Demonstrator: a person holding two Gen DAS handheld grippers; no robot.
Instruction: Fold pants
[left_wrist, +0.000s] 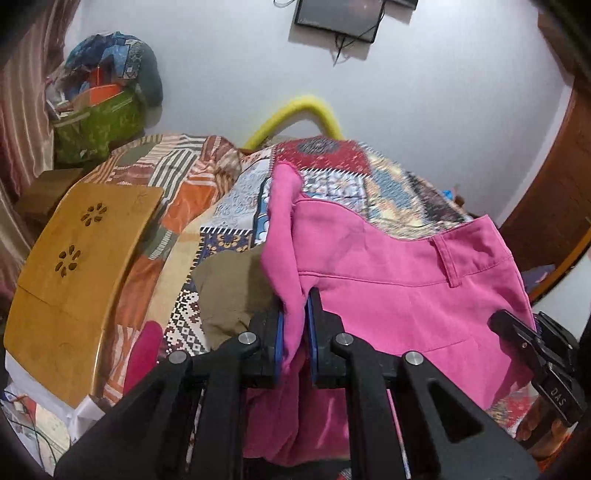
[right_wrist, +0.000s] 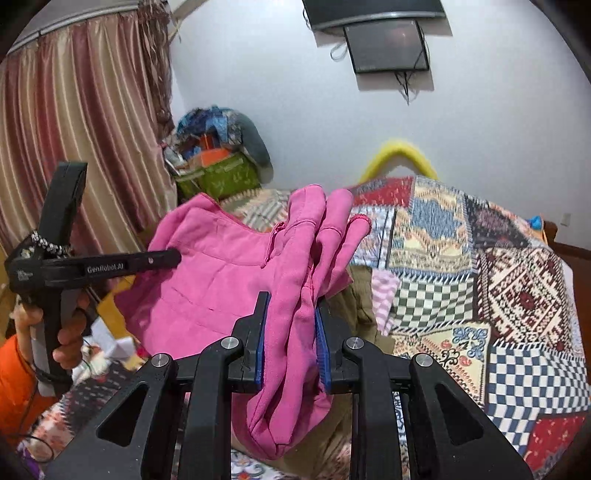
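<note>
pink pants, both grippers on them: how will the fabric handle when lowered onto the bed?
The pink pants look floppy: fabric sags between both grips and bunches below the jaws. Probably light, since narrow pinches carry them. Likely to wrinkle on the patchwork quilt unless kept taut.

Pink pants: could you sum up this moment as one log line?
stage: mid-fold | pink pants: lifted above quilt | left gripper: shut on pants | right gripper: shut on pants

White wall (right_wrist: 258, 74), striped curtain (right_wrist: 74, 110), patchwork bed (right_wrist: 517, 295)
</note>
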